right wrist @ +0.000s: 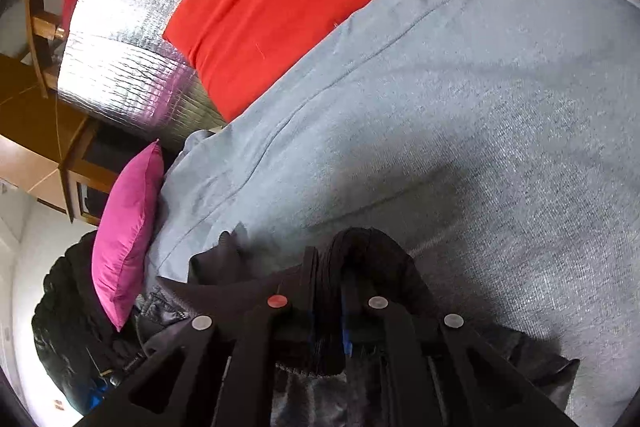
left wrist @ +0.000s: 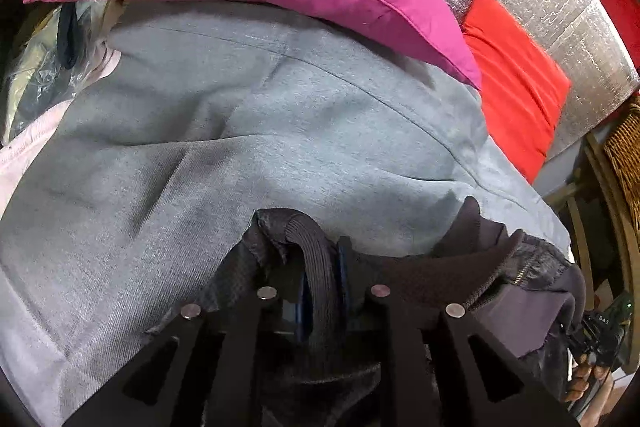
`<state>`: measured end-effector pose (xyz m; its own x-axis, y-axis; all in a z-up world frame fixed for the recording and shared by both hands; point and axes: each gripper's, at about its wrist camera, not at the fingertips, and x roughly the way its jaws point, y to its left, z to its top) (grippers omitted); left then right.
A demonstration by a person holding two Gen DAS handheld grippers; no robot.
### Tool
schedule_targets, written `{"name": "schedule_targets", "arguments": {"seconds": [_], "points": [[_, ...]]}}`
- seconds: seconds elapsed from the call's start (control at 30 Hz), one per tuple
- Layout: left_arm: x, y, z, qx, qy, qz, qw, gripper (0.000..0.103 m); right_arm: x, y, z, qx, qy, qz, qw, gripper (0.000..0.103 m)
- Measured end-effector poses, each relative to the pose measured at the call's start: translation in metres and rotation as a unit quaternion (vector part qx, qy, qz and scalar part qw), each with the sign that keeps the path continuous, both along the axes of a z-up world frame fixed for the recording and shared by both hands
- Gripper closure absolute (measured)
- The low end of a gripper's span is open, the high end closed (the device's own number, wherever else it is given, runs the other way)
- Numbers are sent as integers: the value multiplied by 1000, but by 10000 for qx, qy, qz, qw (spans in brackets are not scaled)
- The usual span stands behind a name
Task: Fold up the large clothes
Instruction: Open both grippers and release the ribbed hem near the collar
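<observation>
Left wrist view: left gripper (left wrist: 322, 279) pinches ribbed dark band of dark garment (left wrist: 472, 279), jaws nearly closed on it, above grey cushion (left wrist: 240, 131). Wicker basket (left wrist: 626, 155) cut off at frame edge, contents unseen. Right wrist view: right gripper (right wrist: 330, 291) likewise clamps ribbed edge of same garment, most of it hidden under gripper. Pink pillow (right wrist: 124, 235), red pillow (right wrist: 264, 7), silver foil sheet (right wrist: 120, 59) behind. Black shiny heap (right wrist: 60, 327), possibly jacket, hard to identify.

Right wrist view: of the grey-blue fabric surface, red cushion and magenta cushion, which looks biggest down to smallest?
1. Grey-blue fabric surface, by far.
2. Red cushion.
3. Magenta cushion, seen edge-on, so its true size is unsure.
</observation>
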<state>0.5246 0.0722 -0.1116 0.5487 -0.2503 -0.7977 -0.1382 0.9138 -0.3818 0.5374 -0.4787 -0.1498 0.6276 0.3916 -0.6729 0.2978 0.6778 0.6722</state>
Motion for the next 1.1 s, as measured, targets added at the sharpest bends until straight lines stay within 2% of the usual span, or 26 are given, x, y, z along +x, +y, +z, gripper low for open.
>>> {"name": "schedule_targets", "arguments": {"seconds": [0.03, 0.07, 0.1, 0.13, 0.17, 0.2, 0.23, 0.27, 0.37, 0.43, 0.53, 0.63, 0.7, 0.77, 0.87, 1.0, 1.1], "points": [[0, 2, 2, -116, 33, -5, 9999, 80, -1, 0, 1, 62, -10, -7, 10000, 86], [0, 3, 3, -199, 50, -11, 9998, 76, -2, -1, 2, 119, -23, -10, 9999, 77], [0, 5, 5, -298, 40, -9, 9995, 67, -3, -1, 4, 173, -54, -9, 9998, 57], [-3, 8, 10, -284, -23, 53, 9996, 48, -5, -2, 9, 241, -166, -7, 9996, 41], [-6, 11, 16, -140, -143, 187, 9996, 36, -7, -3, 15, 261, -270, -17, 9993, 13], [-10, 15, 23, 16, -315, 365, 9988, 19, -10, -3, 23, 131, -327, -98, 9993, 10], [-16, 22, 31, 136, -555, 616, 9965, 15, -13, -4, 29, 30, -390, -161, 9991, 10], [-19, 28, 36, 126, -639, 722, 9953, 15, -17, -7, 37, 21, -514, -180, 9985, 10], [-29, 47, 41, -79, -559, 707, 9959, 15, -31, -14, 51, 6, -630, -190, 9978, 10], [-44, 59, 40, 73, -618, 669, 9958, 15, -46, -17, 60, -183, -700, -46, 9974, 10], [-60, 71, 27, 206, -500, 684, 9962, 15, -70, -27, 58, -467, -631, -61, 9969, 10], [-71, 81, 15, 33, -281, 667, 9974, 15, -85, -34, 45, -414, -407, -132, 9982, 10], [-73, 78, 16, 125, -331, 518, 9980, 15, -91, -31, 39, -457, -340, -11, 9984, 10], [-76, 71, 22, 339, -474, 317, 9978, 15, -90, -23, 41, -707, -331, 194, 9968, 10], [-71, 51, 29, 658, -569, -206, 9960, 15, -85, -6, 46, -1046, -435, 602, 9917, 10], [-78, 29, 31, 1023, -732, -782, 9890, 15, -81, 15, 48, -1636, -480, 883, 9814, 10], [-83, 28, 22, 1202, -795, -849, 9859, 15, -91, 14, 39, -1759, -491, 876, 9793, 10]]}}
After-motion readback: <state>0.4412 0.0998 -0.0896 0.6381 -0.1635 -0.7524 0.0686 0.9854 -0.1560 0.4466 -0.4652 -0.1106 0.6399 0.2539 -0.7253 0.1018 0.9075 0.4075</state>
